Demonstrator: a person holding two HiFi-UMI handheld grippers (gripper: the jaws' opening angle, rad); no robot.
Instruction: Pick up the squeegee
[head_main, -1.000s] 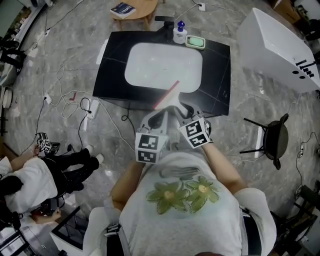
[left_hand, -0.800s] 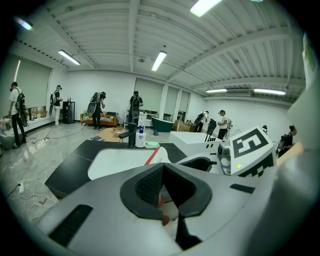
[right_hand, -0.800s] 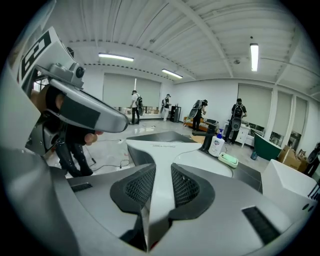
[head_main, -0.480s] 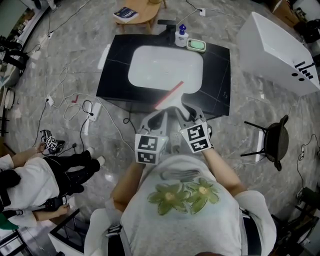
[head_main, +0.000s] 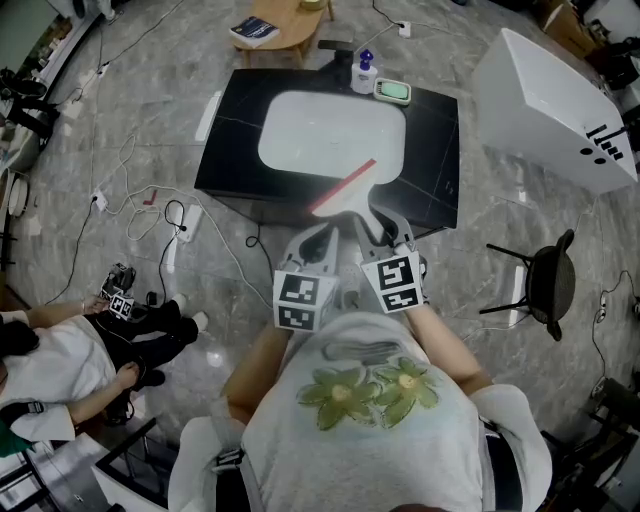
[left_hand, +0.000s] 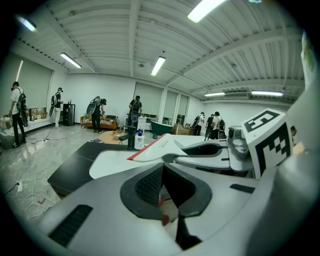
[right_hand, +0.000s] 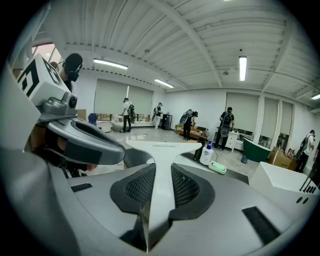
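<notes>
Step in hand: raising the squeegee (head_main: 348, 195) off the black worktop (head_main: 225, 130). I judge the pick itself is made and only a clean lift is left.
Right gripper (right_hand: 162, 172): clenched on the squeegee's white handle, one mesh pad on each flat side, with the head sticking out ahead of the tips.
Left gripper (left_hand: 163, 167): drawn together on nothing, sitting just left of the right one and not touching the squeegee.
Doing it well: I should hold the squeeze even and bring the handle up without rolling my wrist. The handle is thin and smooth, so I think it could swivel between the pads if the wide head swings. I should also keep the head away from the left gripper beside it.
Watch for: the soap bottle (head_main: 362, 68) and the green soap dish (head_main: 392, 88) at the far edge. Both are well apart from the squeegee, so I see little risk there.
Where the squeegee is: over the near edge of the worktop, at the near right corner of the white sink (head_main: 330, 130), and apparently clear of both.
How it looks: a white plastic T. A flat handle flares into a broad head with a red strip along the far edge. The print on the head is too small to read.
How it should handle: light and stiff, I would guess.
</notes>
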